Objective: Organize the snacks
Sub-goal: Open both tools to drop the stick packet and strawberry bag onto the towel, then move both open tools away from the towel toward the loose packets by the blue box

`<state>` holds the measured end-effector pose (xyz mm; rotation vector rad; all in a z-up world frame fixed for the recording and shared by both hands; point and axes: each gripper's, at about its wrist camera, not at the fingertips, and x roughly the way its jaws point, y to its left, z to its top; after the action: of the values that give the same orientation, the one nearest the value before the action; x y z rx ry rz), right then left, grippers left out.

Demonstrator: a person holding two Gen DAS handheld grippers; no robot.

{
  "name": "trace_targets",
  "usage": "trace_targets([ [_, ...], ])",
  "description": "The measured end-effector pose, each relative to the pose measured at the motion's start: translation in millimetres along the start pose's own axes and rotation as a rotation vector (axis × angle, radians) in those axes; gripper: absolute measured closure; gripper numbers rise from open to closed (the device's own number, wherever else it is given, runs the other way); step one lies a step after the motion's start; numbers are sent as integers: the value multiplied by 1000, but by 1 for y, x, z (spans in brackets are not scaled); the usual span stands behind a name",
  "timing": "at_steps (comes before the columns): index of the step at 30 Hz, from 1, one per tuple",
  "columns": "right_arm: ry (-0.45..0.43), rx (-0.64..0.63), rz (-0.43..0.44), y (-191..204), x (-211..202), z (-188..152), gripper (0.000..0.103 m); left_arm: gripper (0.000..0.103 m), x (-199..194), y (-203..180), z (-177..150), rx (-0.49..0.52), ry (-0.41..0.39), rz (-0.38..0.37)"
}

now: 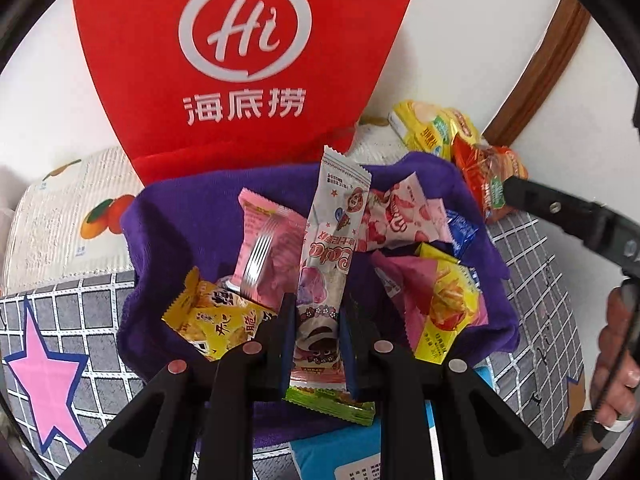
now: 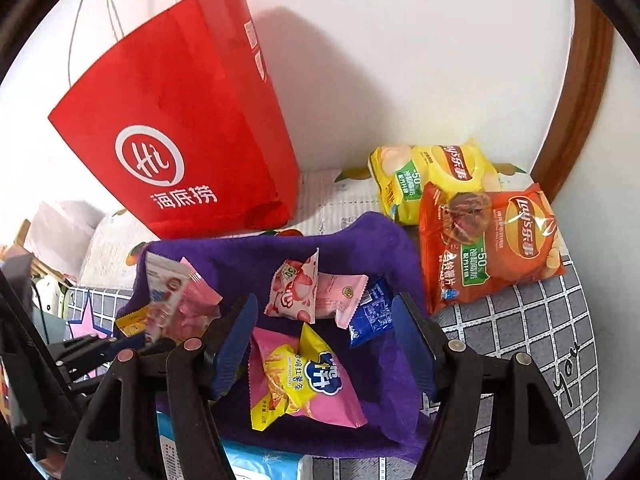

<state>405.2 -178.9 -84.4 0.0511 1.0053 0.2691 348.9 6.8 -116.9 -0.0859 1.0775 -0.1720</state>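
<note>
Pinching a long white snack stick (image 1: 320, 264) near its lower end, the left gripper (image 1: 316, 336) holds it upright over the purple cloth (image 1: 168, 216), its jaws pressed on the wrapper from both sides. The right gripper (image 2: 324, 340) stands spread and holds nothing, with a pink-and-yellow fries pack (image 2: 296, 376) lying on the cloth between and below its fingers. Most of the sorting looks undone: the small packs remain strewn over the cloth, among them a pink pack (image 1: 268, 252) and a yellow pack (image 1: 212, 316) on the left, a strawberry pack (image 2: 292, 292) in the middle and a blue pack (image 2: 370, 312) to the right. Only two chip bags, a yellow bag (image 2: 432, 176) and an orange bag (image 2: 488, 248), lie together off the cloth at the far right, which may be a finished group, though I cannot be sure from here. A red paper bag (image 2: 172, 120) stands at the far left against the wall; whether it holds any snacks cannot be seen. By my judgement the stick is the item in hand now, and nearly every small pack on the cloth is left to place.
</note>
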Motion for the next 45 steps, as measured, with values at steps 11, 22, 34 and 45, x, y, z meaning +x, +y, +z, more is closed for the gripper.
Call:
trace_targets([
  [11, -8, -22, -18, 5, -2, 0, 34, 83, 5, 9, 2, -44, 21, 3],
  [22, -20, -61, -30, 16, -6, -2, 34, 82, -6, 14, 2, -55, -2, -3],
  [34, -48, -84, -21, 25, -19, -3, 34, 65, -30, 8, 2, -31, -68, 31],
  [45, -92, -85, 7, 29, -40, -4, 34, 62, -58, 3, -9, -20, -119, 65],
])
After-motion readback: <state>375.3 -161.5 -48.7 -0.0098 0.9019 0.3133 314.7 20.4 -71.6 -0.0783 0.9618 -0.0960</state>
